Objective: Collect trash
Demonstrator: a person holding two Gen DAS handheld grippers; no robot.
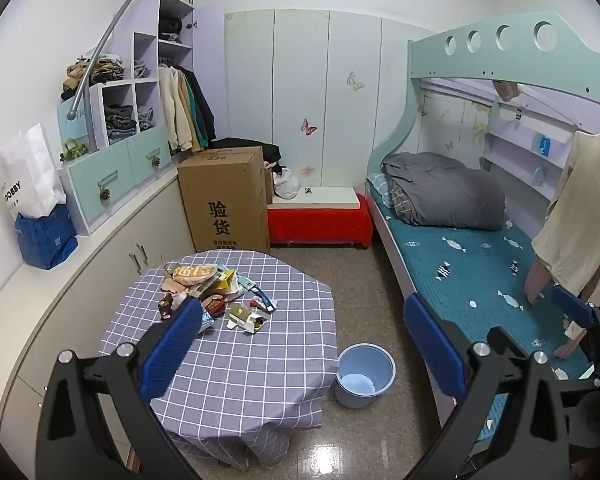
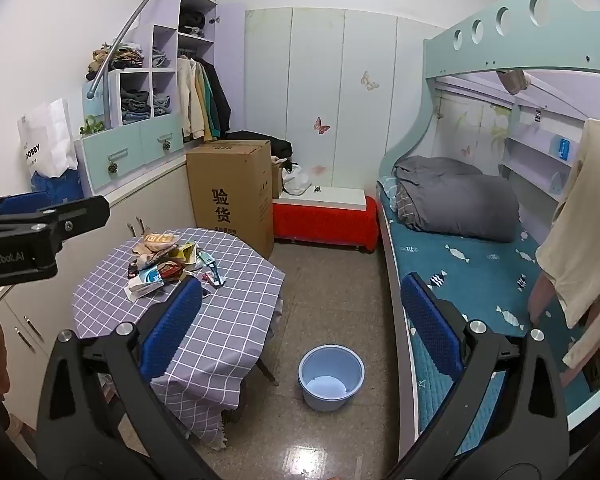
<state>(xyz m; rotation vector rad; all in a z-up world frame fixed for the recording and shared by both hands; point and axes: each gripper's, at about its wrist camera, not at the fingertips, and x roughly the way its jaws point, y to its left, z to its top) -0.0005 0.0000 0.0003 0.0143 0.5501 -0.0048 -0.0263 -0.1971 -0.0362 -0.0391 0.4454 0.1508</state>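
A heap of trash (image 1: 212,292) (image 2: 168,262), wrappers, small cartons and crumpled paper, lies on the far part of a round table with a grey checked cloth (image 1: 236,360) (image 2: 220,320). A pale blue bin (image 1: 365,374) (image 2: 331,376) stands on the floor to the table's right, nothing in it. My left gripper (image 1: 304,344) hovers above the table's near edge, open, nothing between its blue pads. My right gripper (image 2: 302,328) hangs open over the floor between table and bed, holding nothing. The left gripper's body (image 2: 40,228) shows at the left edge of the right wrist view.
A tall cardboard box (image 1: 224,200) and a red-covered bench (image 1: 320,220) stand behind the table. Low white cabinets (image 1: 100,264) run along the left wall. A bunk bed with a teal mattress (image 1: 480,272) and grey duvet fills the right. A cream garment (image 1: 576,216) hangs there.
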